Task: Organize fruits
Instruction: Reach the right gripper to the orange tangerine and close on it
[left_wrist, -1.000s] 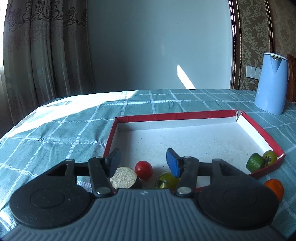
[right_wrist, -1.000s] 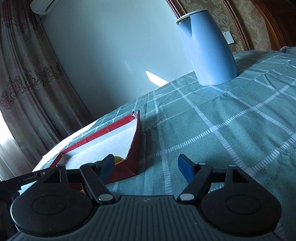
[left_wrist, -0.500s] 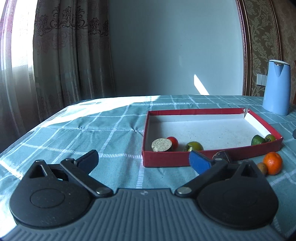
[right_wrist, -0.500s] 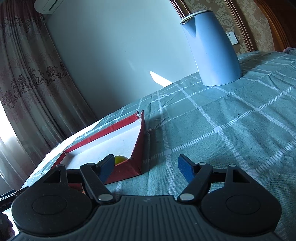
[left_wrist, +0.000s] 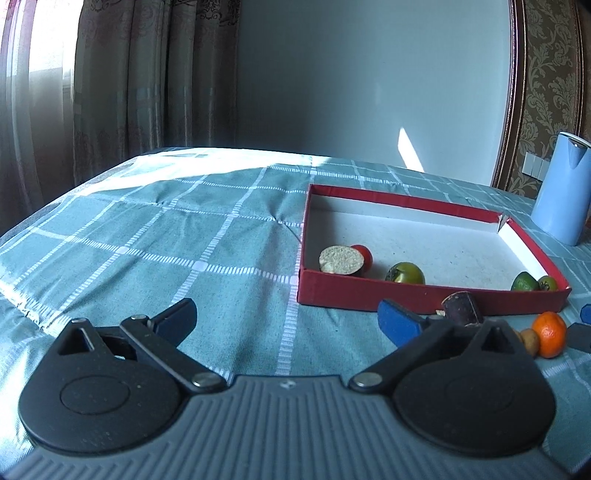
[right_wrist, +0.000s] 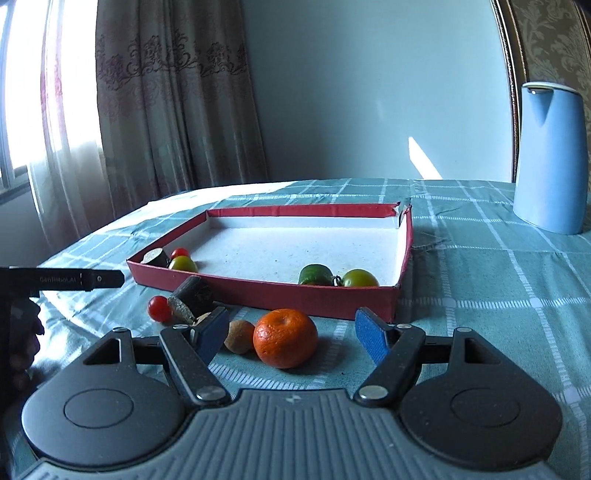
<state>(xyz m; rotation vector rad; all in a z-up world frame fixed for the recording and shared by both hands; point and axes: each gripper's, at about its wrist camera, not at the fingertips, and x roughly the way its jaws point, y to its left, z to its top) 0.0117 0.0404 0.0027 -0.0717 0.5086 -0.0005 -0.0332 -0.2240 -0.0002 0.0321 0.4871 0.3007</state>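
On the desk (left_wrist: 207, 236), which wears a green checked cloth, sits a flat red box (right_wrist: 332, 295) with a white floor. Inside it, by the left near corner, lie a round cut piece with a pale speckled top (left_wrist: 341, 260), a small red tomato (left_wrist: 364, 253) touching it from behind, and a green tomato (left_wrist: 405, 273) a little to the right. By the right near corner lie a green fruit (right_wrist: 315, 275) and a yellow-green tomato (right_wrist: 360, 278), side by side.

Outside the box, just in front of its near wall, lie more fruits. An orange (right_wrist: 286, 338) sits close to the camera, with a small brown round fruit (right_wrist: 239, 336) touching its left side. Left of those lies a dark cut piece (right_wrist: 192, 297) tipped on its side, and a red cherry tomato (right_wrist: 159, 308) is just beside it.

The left gripper (left_wrist: 286, 321) has just been opening, and its fingers now stand very wide with nothing between them, only bare cloth. The right gripper (right_wrist: 291, 332) has its fingers partly apart. The orange and the brown fruit show between them, but the blue pads do not touch either one.

A tall blue jug (right_wrist: 550, 158) stands far off to the right, well apart from the box. Curtains (right_wrist: 166, 110) hang at the back left.
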